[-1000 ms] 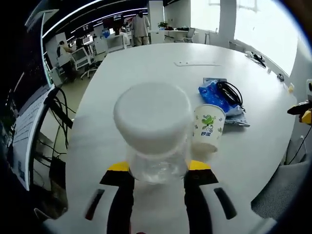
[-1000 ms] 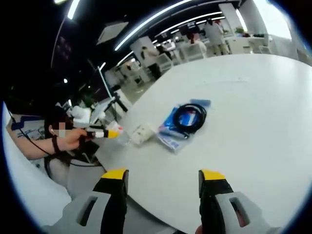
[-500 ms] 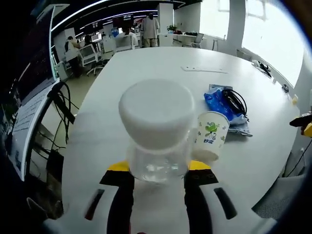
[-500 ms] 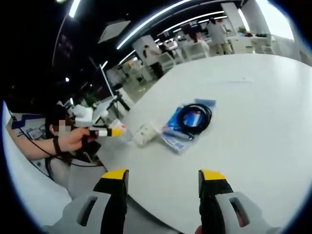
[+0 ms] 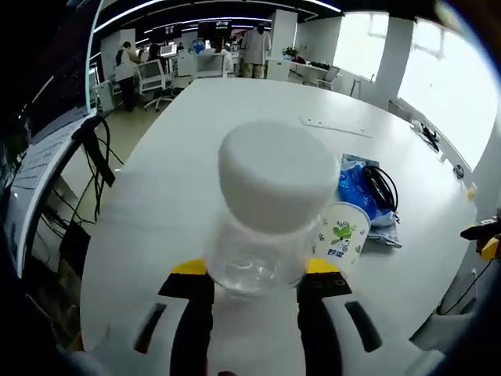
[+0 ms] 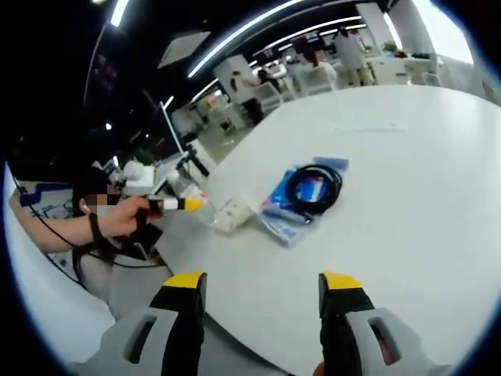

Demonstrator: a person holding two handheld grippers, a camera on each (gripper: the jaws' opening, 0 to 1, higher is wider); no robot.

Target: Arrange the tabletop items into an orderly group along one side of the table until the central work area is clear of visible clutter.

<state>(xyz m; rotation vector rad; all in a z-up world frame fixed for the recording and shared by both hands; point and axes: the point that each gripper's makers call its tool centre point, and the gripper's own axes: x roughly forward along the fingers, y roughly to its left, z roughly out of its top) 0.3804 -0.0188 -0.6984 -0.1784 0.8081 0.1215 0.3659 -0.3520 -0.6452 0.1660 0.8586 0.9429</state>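
Observation:
My left gripper (image 5: 254, 270) is shut on a clear plastic jar (image 5: 254, 251) with a wide white lid (image 5: 278, 184), which leans to the right over the near edge of the white table (image 5: 180, 157). Just right of the jar stands a paper cup (image 5: 341, 235) with a green print. Behind the cup lies a blue bag (image 5: 356, 184) with a coiled black cable (image 5: 382, 184) on top. In the right gripper view the bag (image 6: 301, 196) and cup (image 6: 231, 213) lie ahead of my open right gripper (image 6: 262, 286), and a hand holds the left gripper (image 6: 176, 204) at the table's left edge.
A thin white strip (image 5: 337, 125) lies farther back on the table, and small dark items (image 5: 427, 135) sit at its far right edge. A monitor and hanging cables (image 5: 86, 157) stand off the table's left side. People and desks (image 5: 254, 51) are in the background.
The jar in my left gripper has tipped to the right and the left gripper view has shifted a little. In the right gripper view the left gripper has risen slightly. My right gripper has stayed open and still.

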